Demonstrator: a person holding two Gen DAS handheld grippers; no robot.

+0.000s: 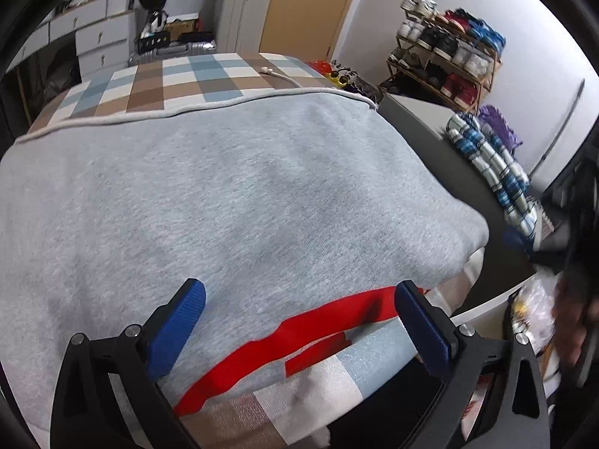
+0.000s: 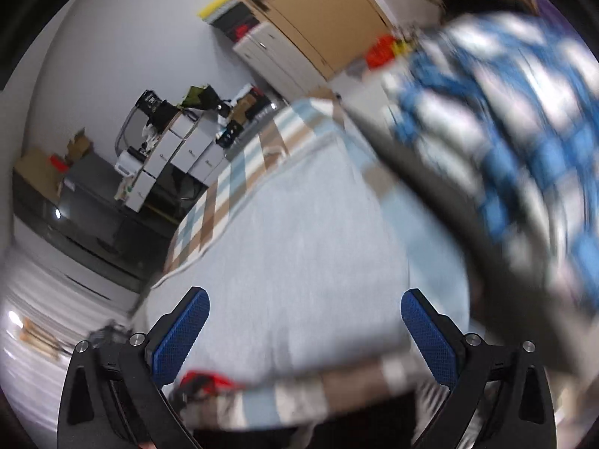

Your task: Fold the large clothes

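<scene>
Left wrist: left tool (image 1: 299, 321) spread above grey sweatshirt (image 1: 232, 194); right tool (image 2: 305, 331) spread too.

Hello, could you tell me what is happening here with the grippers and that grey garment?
A person is folding clothes with two hand-held grippers. A large grey sweatshirt with a red trim lies spread on a checked cloth over the work surface. The left hand-held gripper hovers open over the near edge of the sweatshirt, gripping nothing. The right hand-held gripper is also open and empty; its view is blurred. A blue and white striped garment lies apart on the right.
</scene>
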